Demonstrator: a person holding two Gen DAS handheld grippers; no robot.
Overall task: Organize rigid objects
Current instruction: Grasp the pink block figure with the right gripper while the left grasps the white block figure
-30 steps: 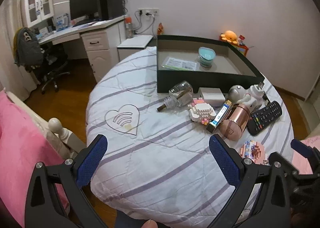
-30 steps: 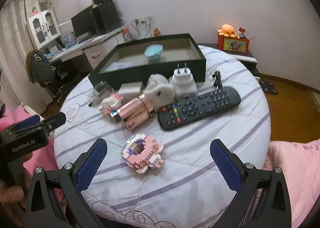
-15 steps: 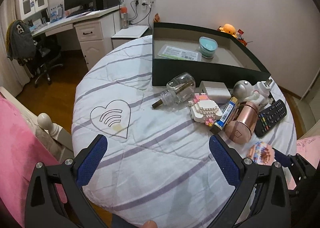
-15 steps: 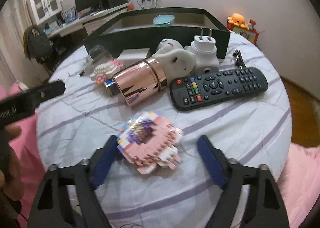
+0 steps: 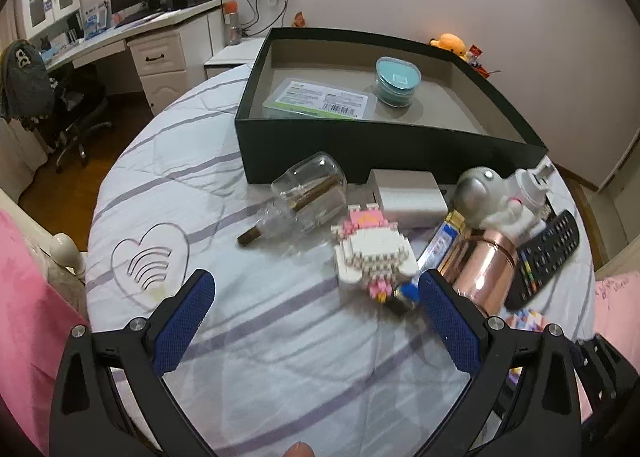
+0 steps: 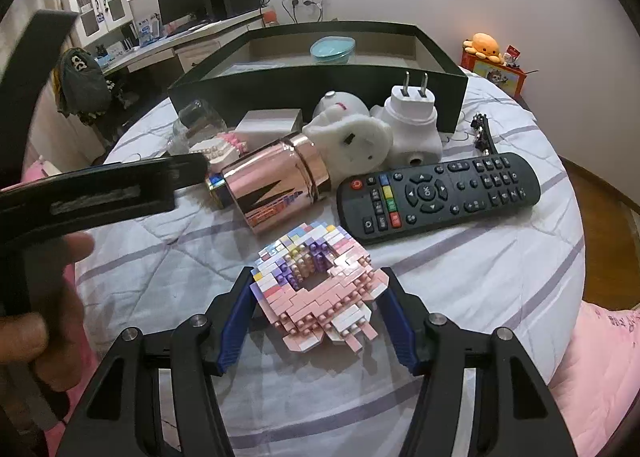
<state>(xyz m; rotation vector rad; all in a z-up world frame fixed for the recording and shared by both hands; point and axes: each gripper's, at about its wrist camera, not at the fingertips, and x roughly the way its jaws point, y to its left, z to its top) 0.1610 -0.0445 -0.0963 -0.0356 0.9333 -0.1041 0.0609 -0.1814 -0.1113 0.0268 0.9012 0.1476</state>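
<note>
A pink brick donut (image 6: 320, 289) lies on the striped round table (image 6: 480, 277), between the fingers of my right gripper (image 6: 316, 277). Its jaws are closing, and both blue pads touch the donut's sides. My left gripper (image 5: 316, 281) hangs open over the table with nothing between its fingers. A white and pink brick figure (image 5: 374, 257) sits just ahead of its right finger. Behind that lie a glass bottle (image 5: 308, 193), a white box (image 5: 408, 193), a rose-gold cylinder (image 6: 276, 185), a black remote (image 6: 440, 193), a white astronaut toy (image 6: 348, 137) and a plug adapter (image 6: 412, 117).
A dark open box (image 5: 360, 145) stands at the back of the table, holding a teal container (image 5: 396, 81) and a flat packet (image 5: 320, 99). A black hair clip (image 6: 482, 129) lies by the box. Pink bedding (image 5: 24, 297) borders the table. A desk and chair stand far left.
My right gripper came down around the pink brick donut and its jaws narrowed onto it. My left gripper moved forward and lower, closer to the cluster of objects, staying open.
</note>
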